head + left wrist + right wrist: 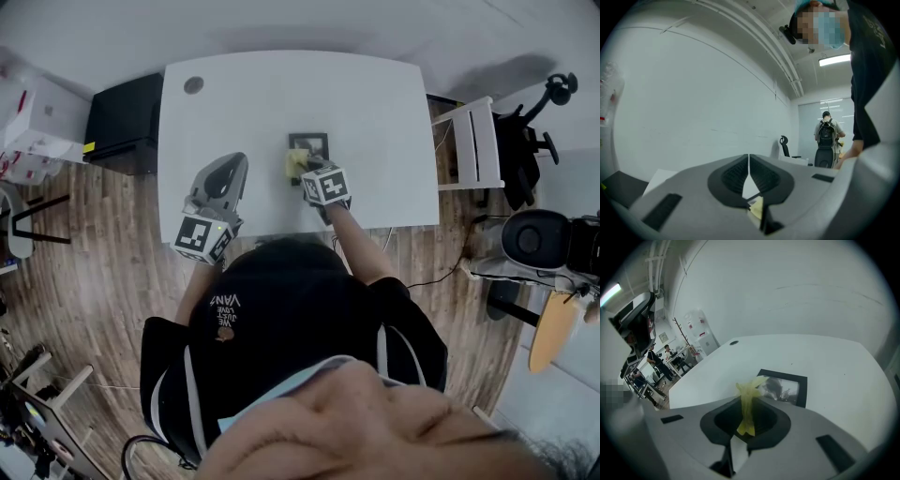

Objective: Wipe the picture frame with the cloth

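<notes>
A black picture frame point(310, 144) lies flat near the middle of the white table point(375, 112). In the right gripper view the frame point(783, 387) lies just beyond the jaws. My right gripper point(303, 170) is shut on a yellow cloth point(746, 406), pinched into a strip between the jaws. In the head view the cloth point(296, 163) rests at the frame's near left corner. My left gripper point(234, 163) hovers over the table's front left part, apart from the frame. Seen from its own camera, the left gripper point(748, 158) points up at the wall, jaws closed together, holding nothing.
A black cabinet point(127, 122) stands left of the table. A white chair point(474, 141) and a dark office chair point(527, 141) stand on the right. The table has a round cable hole point(194, 84) at its far left. A person with a backpack point(827, 136) stands far off.
</notes>
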`<state>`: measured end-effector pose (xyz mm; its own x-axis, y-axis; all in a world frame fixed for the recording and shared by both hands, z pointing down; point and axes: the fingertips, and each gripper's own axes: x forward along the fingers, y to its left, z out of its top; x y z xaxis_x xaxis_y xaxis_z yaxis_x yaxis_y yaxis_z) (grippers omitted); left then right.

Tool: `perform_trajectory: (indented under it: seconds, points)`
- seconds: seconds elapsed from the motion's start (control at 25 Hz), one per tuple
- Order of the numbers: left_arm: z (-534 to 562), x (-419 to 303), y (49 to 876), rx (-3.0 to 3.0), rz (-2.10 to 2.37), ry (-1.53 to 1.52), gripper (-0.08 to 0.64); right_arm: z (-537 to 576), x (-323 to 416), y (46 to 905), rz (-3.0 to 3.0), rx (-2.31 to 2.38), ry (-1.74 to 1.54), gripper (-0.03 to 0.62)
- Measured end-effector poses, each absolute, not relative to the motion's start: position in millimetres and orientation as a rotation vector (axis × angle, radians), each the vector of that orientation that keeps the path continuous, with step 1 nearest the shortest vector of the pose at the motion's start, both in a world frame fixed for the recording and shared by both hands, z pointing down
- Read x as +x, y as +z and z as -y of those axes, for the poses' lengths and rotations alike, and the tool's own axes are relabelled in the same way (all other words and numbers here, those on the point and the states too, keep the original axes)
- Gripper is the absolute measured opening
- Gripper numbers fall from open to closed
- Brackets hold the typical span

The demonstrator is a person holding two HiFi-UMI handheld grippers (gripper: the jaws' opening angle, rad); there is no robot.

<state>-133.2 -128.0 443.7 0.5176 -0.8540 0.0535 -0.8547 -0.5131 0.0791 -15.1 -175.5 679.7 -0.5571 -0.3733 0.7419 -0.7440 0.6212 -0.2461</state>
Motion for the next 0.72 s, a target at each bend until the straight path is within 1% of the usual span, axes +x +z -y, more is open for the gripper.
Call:
perform_trajectory:
  seconds: [0.72]
  points:
    - [137, -114, 445, 2.684, 1.441, 0.015, 0.02, 187, 52, 684, 2.083, 0.988, 0.696, 0.038]
